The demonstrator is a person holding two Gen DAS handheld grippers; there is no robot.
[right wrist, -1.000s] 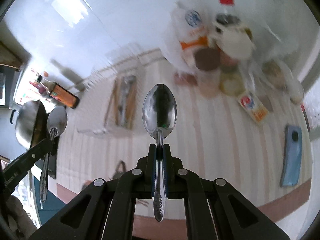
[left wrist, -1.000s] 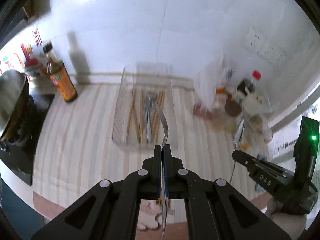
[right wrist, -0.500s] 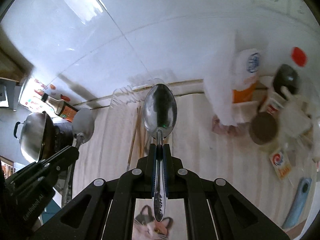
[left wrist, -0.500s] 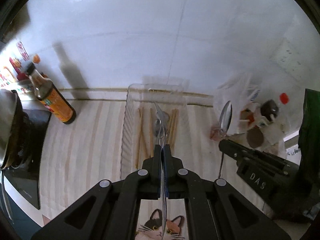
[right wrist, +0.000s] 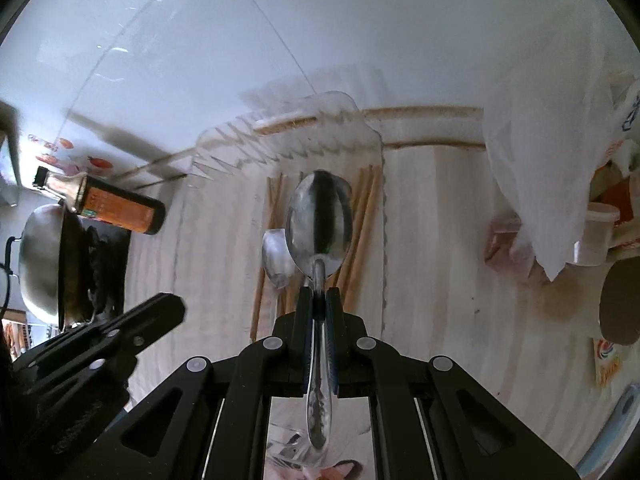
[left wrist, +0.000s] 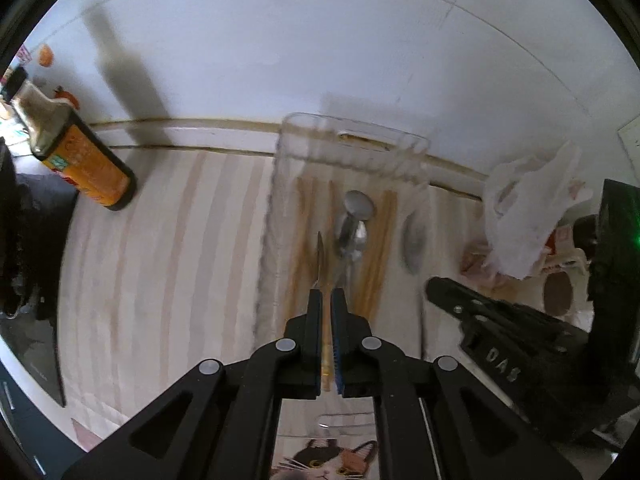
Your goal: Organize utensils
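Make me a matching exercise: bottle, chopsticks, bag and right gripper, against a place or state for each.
1 bottle
2 chopsticks
3 bag
4 right gripper

A lying in the tray
B shut on a spoon
C left of the tray
D right of the tray

Pairs: 1-C, 2-A, 3-D, 4-B

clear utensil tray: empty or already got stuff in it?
Not empty. The clear tray already holds wooden chopsticks and metal spoons lying flat on its floor.

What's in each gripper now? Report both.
Left gripper: jaws opening, spoon between them, over the clear tray.
Right gripper: closed on a second spoon.
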